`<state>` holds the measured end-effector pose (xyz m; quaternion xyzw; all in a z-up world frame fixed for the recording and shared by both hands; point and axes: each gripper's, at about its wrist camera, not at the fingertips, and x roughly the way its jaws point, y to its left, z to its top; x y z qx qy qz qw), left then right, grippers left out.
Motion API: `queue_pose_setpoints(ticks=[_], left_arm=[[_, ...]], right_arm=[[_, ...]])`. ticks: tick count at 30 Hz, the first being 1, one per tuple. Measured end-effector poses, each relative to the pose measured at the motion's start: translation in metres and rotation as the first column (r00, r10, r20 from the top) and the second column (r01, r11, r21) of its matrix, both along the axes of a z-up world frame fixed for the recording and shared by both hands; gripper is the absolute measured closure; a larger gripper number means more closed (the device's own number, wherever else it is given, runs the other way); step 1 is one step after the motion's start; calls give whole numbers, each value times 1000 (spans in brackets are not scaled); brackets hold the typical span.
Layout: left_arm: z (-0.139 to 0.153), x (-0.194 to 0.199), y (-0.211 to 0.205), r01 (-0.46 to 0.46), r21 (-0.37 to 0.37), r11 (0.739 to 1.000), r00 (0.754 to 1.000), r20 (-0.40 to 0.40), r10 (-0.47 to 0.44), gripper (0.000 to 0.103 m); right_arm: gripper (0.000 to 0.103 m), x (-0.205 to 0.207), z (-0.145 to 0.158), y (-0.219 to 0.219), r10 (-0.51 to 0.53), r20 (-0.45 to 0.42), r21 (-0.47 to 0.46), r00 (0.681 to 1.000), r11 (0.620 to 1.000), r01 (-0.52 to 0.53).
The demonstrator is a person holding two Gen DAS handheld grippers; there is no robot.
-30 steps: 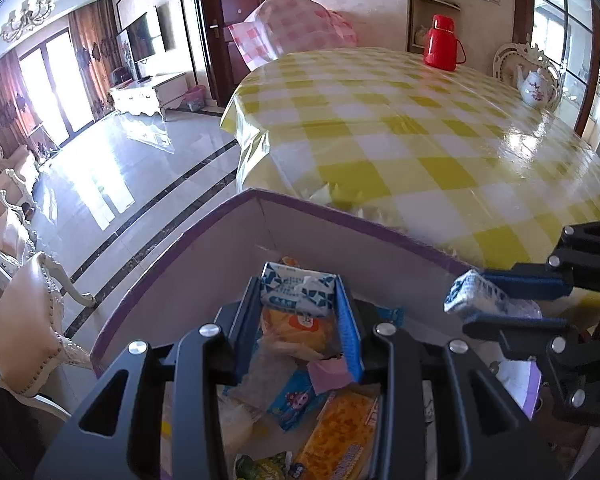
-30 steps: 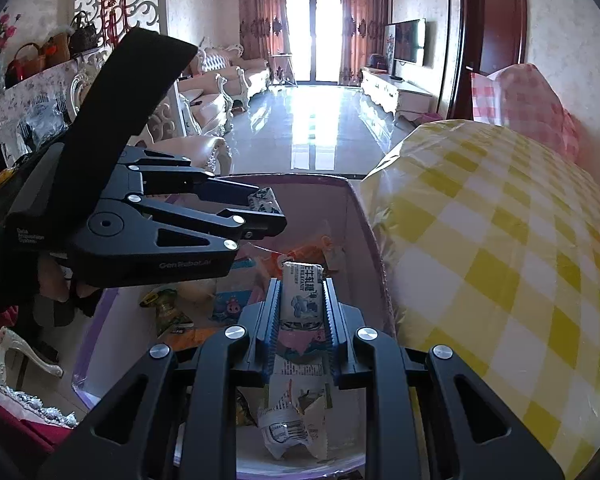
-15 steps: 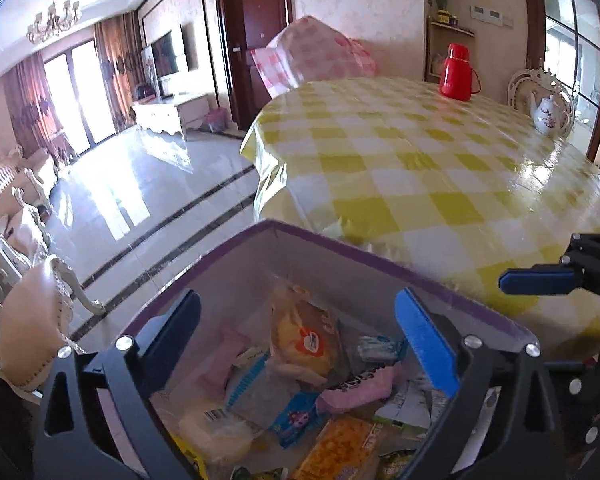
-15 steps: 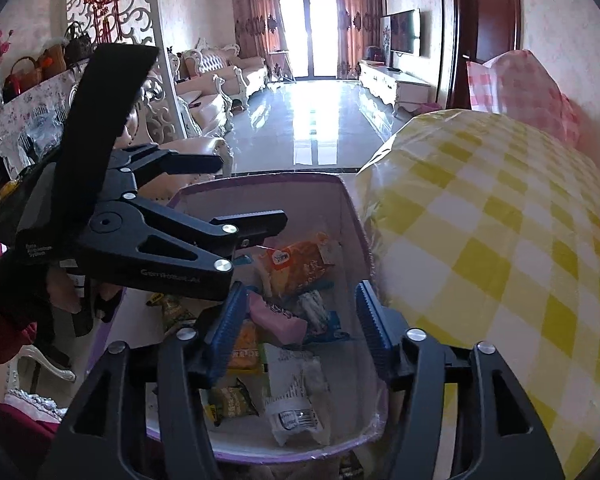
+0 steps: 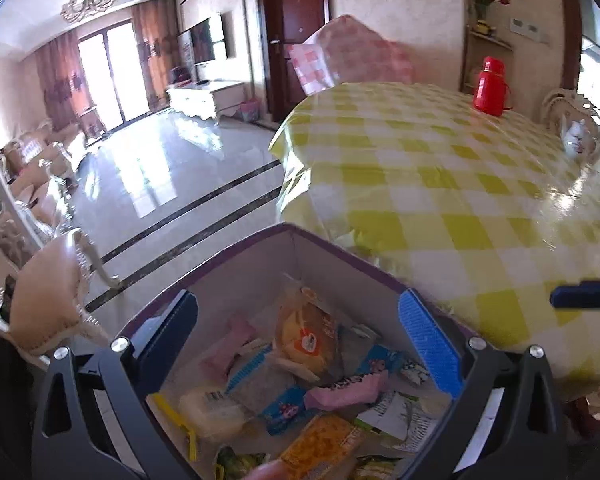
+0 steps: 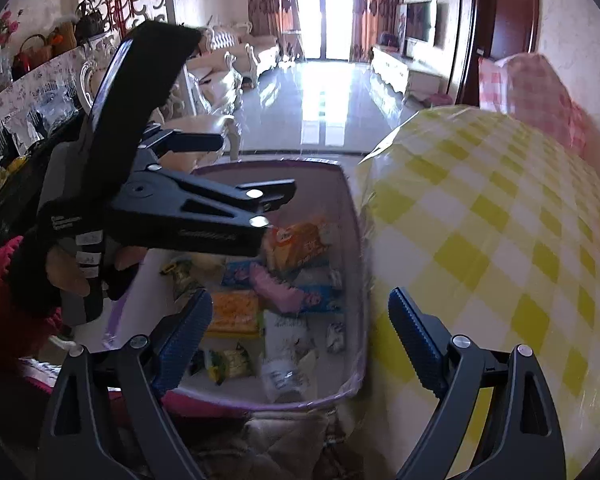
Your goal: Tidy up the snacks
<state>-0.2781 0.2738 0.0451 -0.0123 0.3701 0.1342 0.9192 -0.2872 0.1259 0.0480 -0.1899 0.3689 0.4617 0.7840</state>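
Living room, glossy floor; desk (image 5: 440, 184) in yellow check cloth, bare of snacks where visible. Purple-rimmed bin (image 6: 352, 240) beside desk edge holds snacks (image 6: 284, 280) in pile. Left tongs (image 5: 300, 344) spread wide, empty; right tongs (image 6: 300, 344) opening, nothing between. Task looks near done.

Red flask (image 5: 490, 87) on the checked tablecloth (image 5: 452, 184) — perhaps a teapot (image 5: 578, 140) beyond.
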Motion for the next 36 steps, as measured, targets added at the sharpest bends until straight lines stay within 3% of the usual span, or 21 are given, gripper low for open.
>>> queue_pose_setpoints(ticks=[3, 8, 14, 36], left_arm=[[1, 2, -2, -59, 33, 998, 998, -32, 60, 2], [-4, 6, 4, -150, 61, 987, 982, -106, 155, 2], [-14, 6, 16, -140, -37, 989, 980, -150, 133, 2], [-30, 13, 23, -149, -87, 985, 971, -203, 129, 2]], right_arm=[[16, -5, 1, 5, 11, -59, -16, 998, 1000, -12], [16, -8, -6, 16, -15, -63, -60, 998, 998, 11], [16, 0, -25, 24, -70, -78, -116, 994, 991, 61], [16, 0, -33, 30, -75, -77, -143, 994, 988, 64]])
